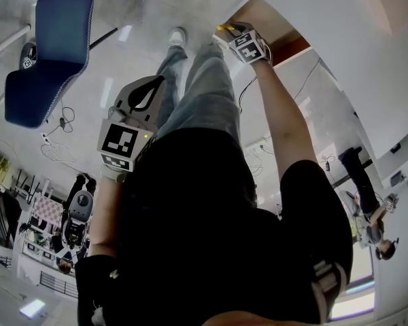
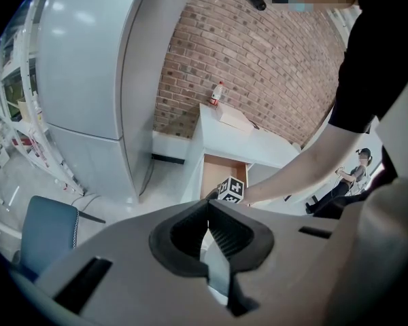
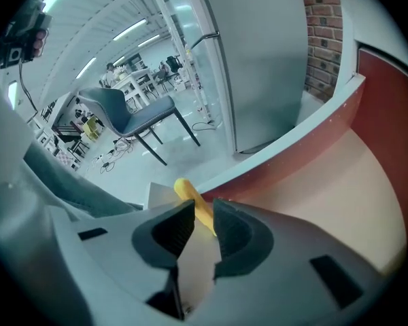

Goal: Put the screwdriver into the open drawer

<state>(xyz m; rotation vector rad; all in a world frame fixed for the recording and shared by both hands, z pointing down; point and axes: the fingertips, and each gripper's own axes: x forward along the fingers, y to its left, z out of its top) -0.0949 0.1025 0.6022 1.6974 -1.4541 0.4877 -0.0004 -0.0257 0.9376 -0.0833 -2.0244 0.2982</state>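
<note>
The yellow-handled screwdriver point(image 3: 188, 191) sits between the jaws of my right gripper point(image 3: 204, 214), which is shut on it. Its handle sticks out over the drawer's white front edge point(image 3: 285, 139). The drawer's tan bottom point(image 3: 340, 189) and reddish inner wall lie just to the right. In the head view my right gripper point(image 1: 247, 46) is stretched out to the open drawer point(image 1: 280, 34), with the screwdriver's yellow end point(image 1: 222, 28) showing. My left gripper point(image 1: 132, 122) hangs by my hip, jaws together and empty point(image 2: 207, 231). It looks toward the open drawer point(image 2: 223, 171).
A blue chair point(image 1: 51, 53) stands on the floor to the left. The white cabinet top point(image 2: 258, 138) carries a small bottle point(image 2: 217, 94) and a box, before a brick wall. A big white curved column point(image 2: 88, 60) rises at left. Other people point(image 1: 377, 223) stand far off.
</note>
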